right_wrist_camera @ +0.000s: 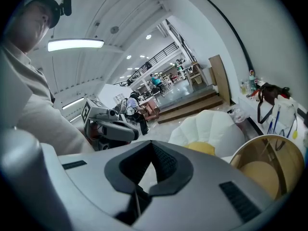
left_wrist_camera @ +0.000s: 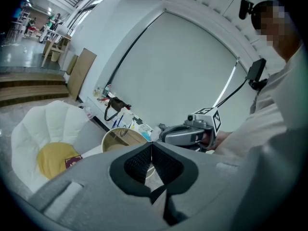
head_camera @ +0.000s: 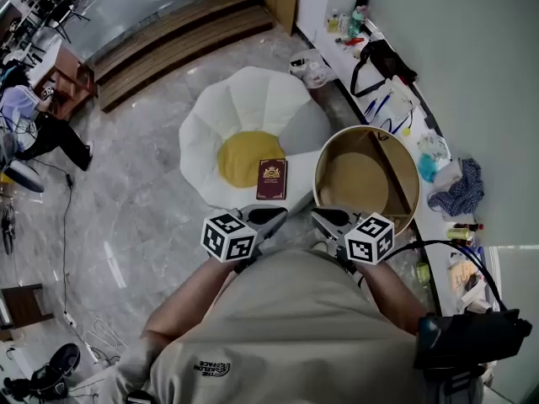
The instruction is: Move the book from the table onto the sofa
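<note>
On the far white sofa [head_camera: 227, 116], left of the round table [head_camera: 362, 179], I see the book [head_camera: 271, 179] lying flat, apparently at the yellow cushion's [head_camera: 238, 158] right edge. My left gripper [head_camera: 274, 217] and right gripper [head_camera: 322, 218] are pinched together, empty; the move looks done.

Grey marble floor [head_camera: 143, 192], white petal-shaped sofa [head_camera: 253, 99] on it, maroon book [head_camera: 271, 179] flat on its seat

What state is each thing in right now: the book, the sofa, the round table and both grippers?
book: closed, lying flat on the sofa.
sofa: holding the book at the edge of its yellow centre.
round table: upright, next to the sofa.
left gripper: fingers shut, empty.
right gripper: fingers shut, empty.
</note>
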`<state>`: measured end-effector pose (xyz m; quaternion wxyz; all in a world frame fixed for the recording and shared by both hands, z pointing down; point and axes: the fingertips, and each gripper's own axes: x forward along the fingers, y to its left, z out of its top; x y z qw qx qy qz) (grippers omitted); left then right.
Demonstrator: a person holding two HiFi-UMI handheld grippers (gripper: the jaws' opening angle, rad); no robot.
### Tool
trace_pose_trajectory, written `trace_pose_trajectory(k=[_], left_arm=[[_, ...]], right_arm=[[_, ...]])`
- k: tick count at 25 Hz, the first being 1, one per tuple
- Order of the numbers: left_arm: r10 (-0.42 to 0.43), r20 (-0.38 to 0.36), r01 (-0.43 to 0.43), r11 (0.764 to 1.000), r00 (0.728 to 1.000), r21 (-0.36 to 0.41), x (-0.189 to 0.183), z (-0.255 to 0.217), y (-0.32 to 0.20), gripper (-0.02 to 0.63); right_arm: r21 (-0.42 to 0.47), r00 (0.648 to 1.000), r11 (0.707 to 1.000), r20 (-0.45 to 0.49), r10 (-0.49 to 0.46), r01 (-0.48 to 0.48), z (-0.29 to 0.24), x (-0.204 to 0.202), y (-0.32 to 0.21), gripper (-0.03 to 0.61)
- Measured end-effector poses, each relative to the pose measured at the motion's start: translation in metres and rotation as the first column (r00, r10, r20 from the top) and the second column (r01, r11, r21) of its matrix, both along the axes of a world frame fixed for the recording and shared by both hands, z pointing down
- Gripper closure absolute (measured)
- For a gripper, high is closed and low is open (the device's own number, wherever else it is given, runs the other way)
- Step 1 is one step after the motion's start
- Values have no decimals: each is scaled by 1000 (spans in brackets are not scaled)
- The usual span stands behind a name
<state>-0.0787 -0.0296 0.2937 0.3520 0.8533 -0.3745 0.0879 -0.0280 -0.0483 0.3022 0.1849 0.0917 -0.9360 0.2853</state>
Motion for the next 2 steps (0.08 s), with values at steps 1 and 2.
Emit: trace_pose_trajectory(k=[1, 2], left_arm=[[2, 0, -2, 1000, 1000, -1, -1, 1, 0, 604], [3, -1, -3, 1000, 1000, -3, -2, 2, -1, 604]], right_arm=[[-1, 1000, 1000, 1, 1, -1, 0, -1, 0, 566], [-2, 1000, 1000, 2, 2, -2, 0, -3, 0, 566]])
